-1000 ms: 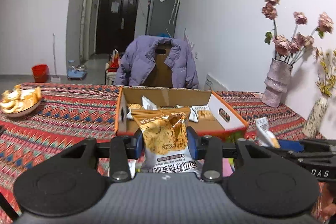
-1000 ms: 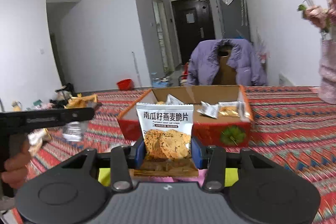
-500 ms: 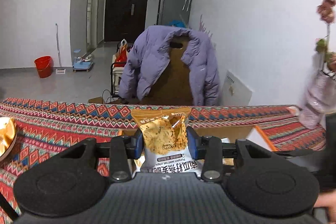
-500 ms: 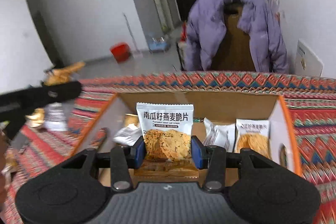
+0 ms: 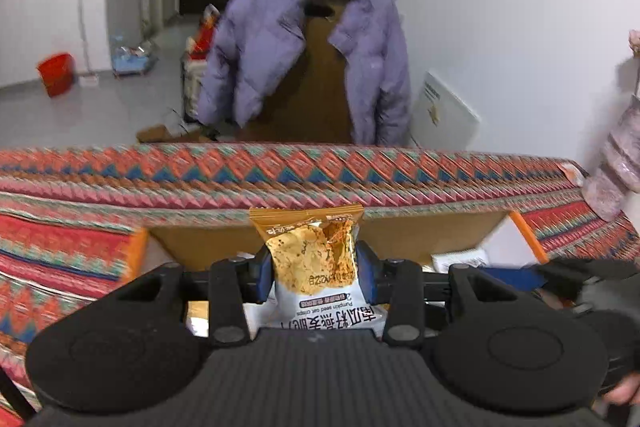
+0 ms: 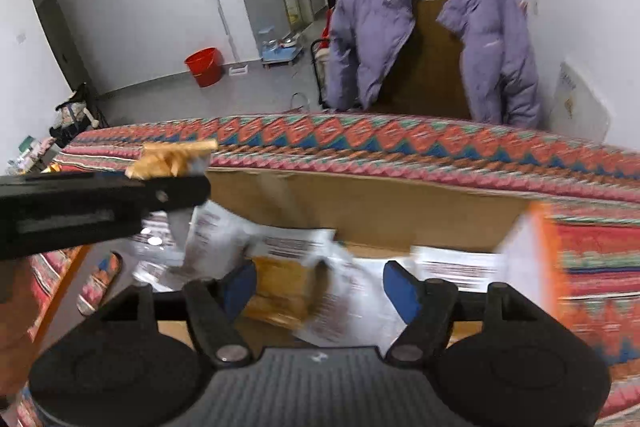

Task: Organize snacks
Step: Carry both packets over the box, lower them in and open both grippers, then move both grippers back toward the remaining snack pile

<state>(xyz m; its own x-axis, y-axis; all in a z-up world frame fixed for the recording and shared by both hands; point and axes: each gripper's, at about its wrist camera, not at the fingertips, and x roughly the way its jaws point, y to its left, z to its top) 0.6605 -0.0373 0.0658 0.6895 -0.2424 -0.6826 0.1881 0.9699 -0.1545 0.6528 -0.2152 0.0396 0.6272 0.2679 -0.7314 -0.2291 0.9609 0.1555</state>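
Observation:
My left gripper [image 5: 313, 263] is shut on an oat-crisp snack packet [image 5: 311, 255] and holds it upside down over the open cardboard box [image 5: 420, 231]. My right gripper [image 6: 320, 283] is open over the same box [image 6: 400, 211]; a blurred oat-crisp packet [image 6: 296, 283] lies between and below its fingers among several other packets [image 6: 456, 267] in the box. The left gripper with its packet also shows at the left of the right wrist view [image 6: 100, 203]. The right gripper shows at the right edge of the left wrist view [image 5: 560, 275].
The box stands on a table with a red patterned cloth [image 5: 80, 195]. A chair with a purple jacket [image 5: 304, 47] stands behind the table's far edge. A pink vase [image 5: 616, 163] stands at the far right. A red bucket [image 6: 204, 65] is on the floor.
My right gripper has opened and let its packet drop into the box. Both grippers moved forward and tilted down over the box. The left still holds its packet.

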